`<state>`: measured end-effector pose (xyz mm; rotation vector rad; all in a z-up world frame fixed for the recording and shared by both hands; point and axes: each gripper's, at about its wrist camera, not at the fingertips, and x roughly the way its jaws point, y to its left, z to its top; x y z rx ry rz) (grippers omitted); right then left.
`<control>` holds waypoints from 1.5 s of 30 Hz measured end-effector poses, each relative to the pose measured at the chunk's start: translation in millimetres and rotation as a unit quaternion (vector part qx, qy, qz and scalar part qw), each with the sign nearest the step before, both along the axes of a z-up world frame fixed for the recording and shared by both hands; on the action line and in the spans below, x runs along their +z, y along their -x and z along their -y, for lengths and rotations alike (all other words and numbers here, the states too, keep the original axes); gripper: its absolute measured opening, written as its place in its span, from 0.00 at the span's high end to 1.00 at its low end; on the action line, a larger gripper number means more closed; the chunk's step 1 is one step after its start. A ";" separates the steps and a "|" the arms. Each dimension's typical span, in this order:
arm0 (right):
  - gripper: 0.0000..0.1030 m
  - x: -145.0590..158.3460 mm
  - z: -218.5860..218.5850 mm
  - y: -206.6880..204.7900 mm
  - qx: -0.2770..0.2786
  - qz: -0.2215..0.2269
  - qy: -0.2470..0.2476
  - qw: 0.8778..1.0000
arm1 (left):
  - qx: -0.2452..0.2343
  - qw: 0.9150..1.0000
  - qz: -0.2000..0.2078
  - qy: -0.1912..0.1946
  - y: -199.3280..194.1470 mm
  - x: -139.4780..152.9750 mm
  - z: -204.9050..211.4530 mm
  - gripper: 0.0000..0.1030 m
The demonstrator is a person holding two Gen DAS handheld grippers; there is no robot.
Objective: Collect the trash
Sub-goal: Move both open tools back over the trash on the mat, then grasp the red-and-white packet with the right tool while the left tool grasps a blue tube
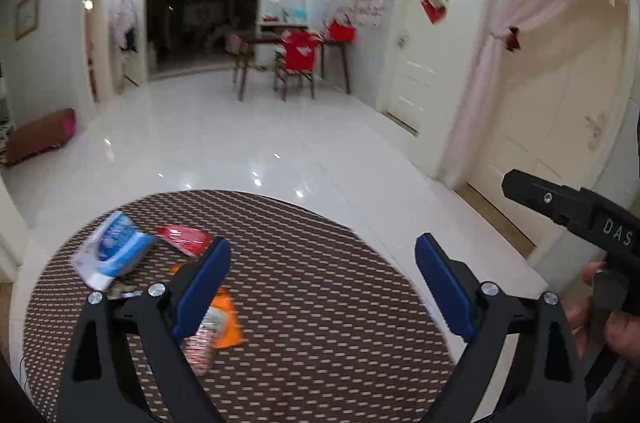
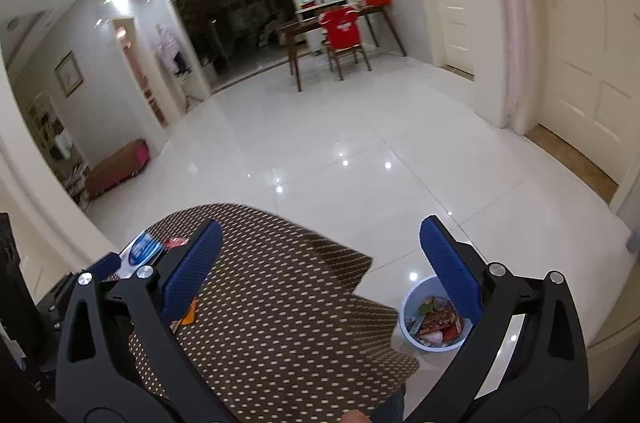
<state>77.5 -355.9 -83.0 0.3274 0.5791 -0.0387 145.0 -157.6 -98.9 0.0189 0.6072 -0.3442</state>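
Observation:
A round table with a brown dotted cloth (image 1: 312, 283) holds trash at its left side: a blue and white packet (image 1: 114, 251), a red wrapper (image 1: 184, 237), and an orange packet (image 1: 228, 323) with a clear plastic piece, partly hidden by my left finger. My left gripper (image 1: 320, 283) is open and empty above the table, to the right of the trash. My right gripper (image 2: 320, 271) is open and empty above the table's right edge (image 2: 320, 263). A light blue bin (image 2: 428, 319) with trash in it stands on the floor, beside my right finger.
White glossy tile floor (image 2: 340, 143) spreads beyond the table. A wooden table with a red-covered chair (image 2: 340, 27) stands far back. White doors (image 2: 580, 75) and a pink curtain line the right wall. A brown bench (image 2: 116, 167) sits at the left wall.

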 end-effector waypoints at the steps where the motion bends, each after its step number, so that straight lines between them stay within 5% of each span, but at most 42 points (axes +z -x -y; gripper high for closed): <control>1: 0.06 -0.2 -9.0 -2.6 0.008 -0.001 0.003 1.000 | 0.005 1.000 0.002 -0.001 1.4 -0.5 -8.0 0.11; 13: 0.06 -16.2 -89.2 -22.9 0.090 -0.023 0.019 0.996 | 0.084 0.996 0.003 -0.027 18.0 -28.0 -101.7 0.11; 23: 0.06 -64.5 -157.6 -39.8 0.163 -0.078 0.029 0.983 | 0.133 0.987 -0.082 -0.042 -4.3 -92.5 -155.0 0.12; 28: 0.06 -85.3 -169.2 -44.3 0.182 -0.106 0.034 0.977 | 0.108 0.986 -0.123 -0.041 -34.9 -121.8 -149.8 0.37; 33: 0.06 -93.7 -173.9 -42.1 0.193 -0.116 0.033 0.974 | 0.103 0.984 -0.137 -0.045 -54.7 -135.7 -147.0 0.42; 35: 0.09 -97.4 -179.2 -43.0 0.197 -0.118 0.031 0.973 | 0.097 0.985 -0.134 -0.048 -55.2 -135.2 -148.2 0.75; 37: 0.13 -101.0 -184.9 -45.9 0.201 -0.122 0.026 0.972 | 0.088 0.986 -0.137 -0.037 -52.1 -135.6 -151.0 0.84; 45: 0.41 -122.2 -234.6 -59.3 0.230 -0.140 0.030 0.963 | 0.093 0.985 -0.144 -0.006 -10.0 -138.8 -188.3 0.88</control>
